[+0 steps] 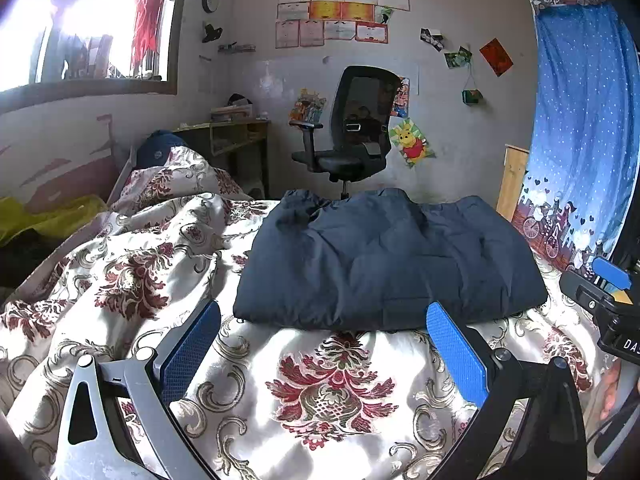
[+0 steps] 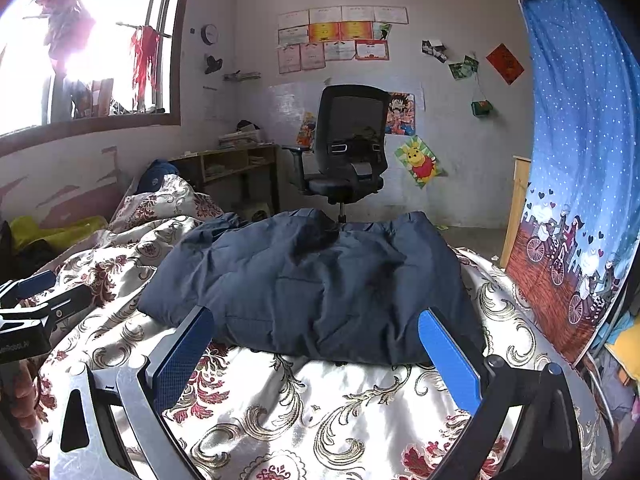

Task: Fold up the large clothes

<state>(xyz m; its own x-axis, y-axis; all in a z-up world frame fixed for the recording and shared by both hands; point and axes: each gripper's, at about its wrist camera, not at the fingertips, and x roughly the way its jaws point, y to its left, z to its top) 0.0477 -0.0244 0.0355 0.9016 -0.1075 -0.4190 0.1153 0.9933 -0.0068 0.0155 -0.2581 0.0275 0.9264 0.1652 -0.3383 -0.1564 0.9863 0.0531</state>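
Jacket (image 1: 384, 260) lies folded on the floral quilt (image 1: 320, 392), in front of the office chair (image 1: 352, 128). Left gripper (image 1: 324, 356) and right gripper (image 2: 316, 360) are spread wide, holding nothing. Better press the bundle flat and check its edges.

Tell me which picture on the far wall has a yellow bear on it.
The tilted poster low on the wall, just right of the office chair. It shows a yellow bear in red; the cartoon poster above it does not.

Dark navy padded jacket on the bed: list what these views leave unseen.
- Dark navy padded jacket: sleeves and zip not visible, tucked inside the folds, both views.
- Its far edge: hidden behind its own bulk.
- Black mesh office chair: base hidden behind jacket.
- Round wall clock: too small to read.
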